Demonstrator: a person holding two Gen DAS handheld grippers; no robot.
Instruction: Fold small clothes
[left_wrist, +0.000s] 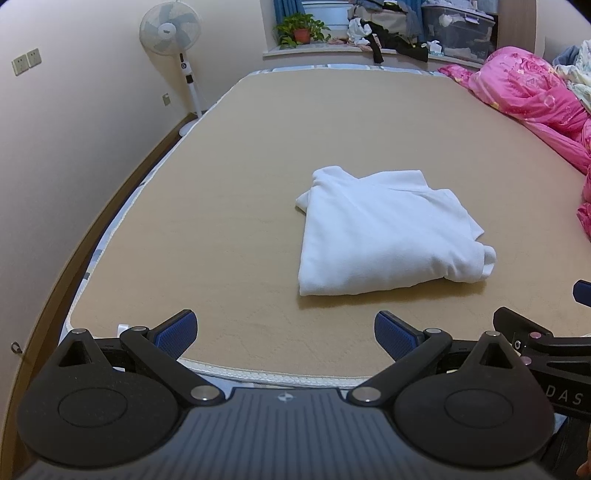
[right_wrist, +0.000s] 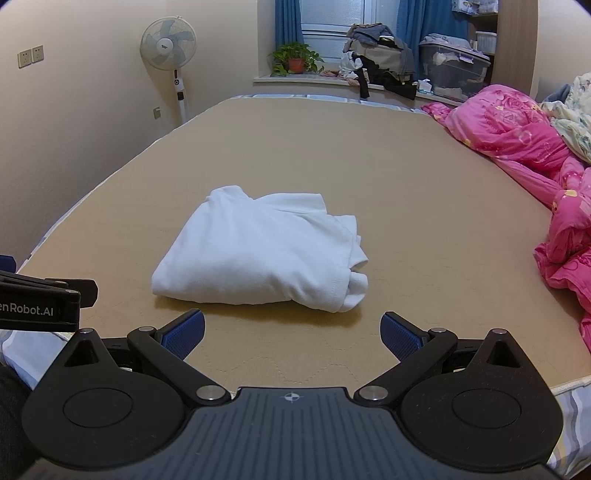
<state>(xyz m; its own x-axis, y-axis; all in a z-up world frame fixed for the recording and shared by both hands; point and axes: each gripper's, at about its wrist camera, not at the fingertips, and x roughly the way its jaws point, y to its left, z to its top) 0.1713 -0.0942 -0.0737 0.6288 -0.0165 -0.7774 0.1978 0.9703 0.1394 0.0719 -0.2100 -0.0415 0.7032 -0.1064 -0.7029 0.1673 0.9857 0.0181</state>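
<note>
We see a wide bed (right_wrist: 332, 147) covered by a tan mat, and we place everything else from it. Beyond its far end, a windowsill (right_wrist: 295, 79) carries a potted plant (right_wrist: 295, 59), heaped clothes (right_wrist: 380, 59) and a clear storage bin (right_wrist: 454, 70), with blue curtains (right_wrist: 288, 22) above. A standing fan (right_wrist: 168, 44) rises off its far-left corner against the cream wall (right_wrist: 74, 110). A pink quilt (right_wrist: 517, 136) lies bunched along its right side.

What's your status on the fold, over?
Left hand-held gripper and right hand-held gripper open, empty. White garment lies folded on bed mat. Nothing between.
</note>
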